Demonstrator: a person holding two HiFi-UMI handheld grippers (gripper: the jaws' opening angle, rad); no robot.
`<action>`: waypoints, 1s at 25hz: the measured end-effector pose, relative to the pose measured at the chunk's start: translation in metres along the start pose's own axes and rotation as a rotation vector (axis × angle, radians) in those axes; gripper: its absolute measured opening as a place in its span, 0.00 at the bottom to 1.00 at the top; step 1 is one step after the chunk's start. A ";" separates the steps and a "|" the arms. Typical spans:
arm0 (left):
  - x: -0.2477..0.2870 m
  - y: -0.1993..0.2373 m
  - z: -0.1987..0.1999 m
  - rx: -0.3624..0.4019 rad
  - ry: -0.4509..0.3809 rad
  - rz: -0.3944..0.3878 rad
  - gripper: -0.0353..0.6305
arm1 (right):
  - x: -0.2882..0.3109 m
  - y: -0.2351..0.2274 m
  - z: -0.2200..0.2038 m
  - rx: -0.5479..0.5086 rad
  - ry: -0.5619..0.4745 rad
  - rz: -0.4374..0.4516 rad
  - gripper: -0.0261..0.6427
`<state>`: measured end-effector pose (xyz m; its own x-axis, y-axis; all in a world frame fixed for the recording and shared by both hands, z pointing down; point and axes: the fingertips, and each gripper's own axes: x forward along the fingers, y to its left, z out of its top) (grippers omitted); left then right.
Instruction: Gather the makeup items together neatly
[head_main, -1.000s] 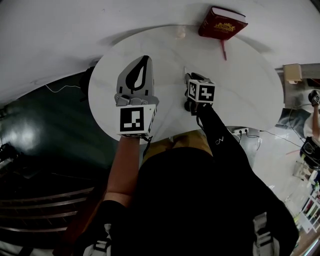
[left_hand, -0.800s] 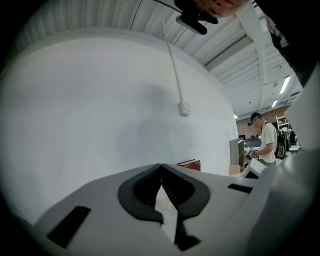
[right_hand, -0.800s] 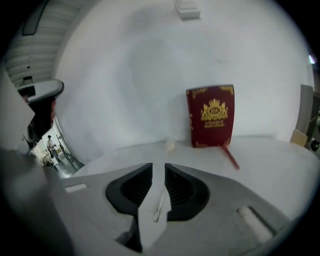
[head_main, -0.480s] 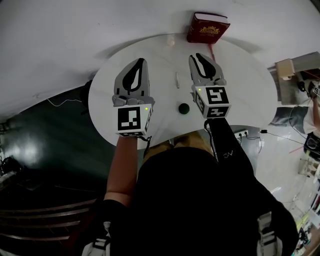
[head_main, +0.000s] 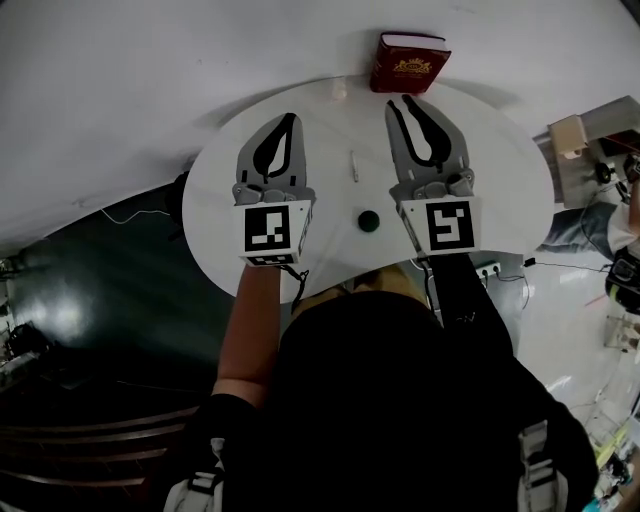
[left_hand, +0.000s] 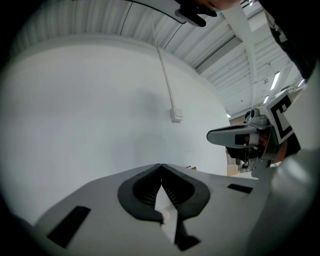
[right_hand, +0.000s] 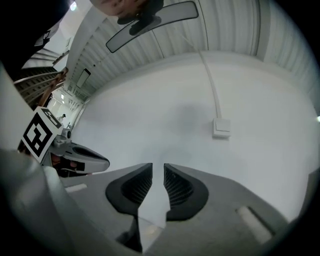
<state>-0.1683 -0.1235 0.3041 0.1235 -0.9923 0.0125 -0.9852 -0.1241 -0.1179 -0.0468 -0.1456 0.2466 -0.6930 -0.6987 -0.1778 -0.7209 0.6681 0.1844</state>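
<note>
We log the left gripper (head_main: 289, 120) shut tip to tip and empty, the right gripper (head_main: 405, 100) slightly parted and empty. Between them on the table (head_main: 500, 170), a dark round item (head_main: 369, 220) and a slim pale stick (head_main: 353, 165) lie apart with bare top around them. A red book (head_main: 410, 62) overhangs the far rim.

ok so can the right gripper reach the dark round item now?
Probably yes: the dark round item lies uncovered on the table; the right gripper is empty, jaws slightly apart, but would need to tip down.

Round dark compact (head_main: 369, 221), slim white stick (head_main: 353, 165) lying just beyond, apart
</note>
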 end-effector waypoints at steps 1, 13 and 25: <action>0.000 -0.003 0.003 0.000 -0.009 -0.011 0.06 | 0.000 0.000 -0.001 0.003 0.004 0.001 0.14; 0.012 -0.022 0.002 -0.031 -0.041 -0.133 0.06 | -0.013 0.002 -0.029 -0.026 0.091 -0.011 0.14; 0.003 -0.044 -0.013 -0.021 -0.046 -0.212 0.06 | -0.090 0.074 -0.242 0.092 0.724 0.216 0.14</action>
<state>-0.1261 -0.1211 0.3221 0.3330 -0.9429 -0.0101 -0.9388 -0.3306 -0.0971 -0.0353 -0.0953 0.5106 -0.6621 -0.5219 0.5378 -0.5897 0.8057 0.0559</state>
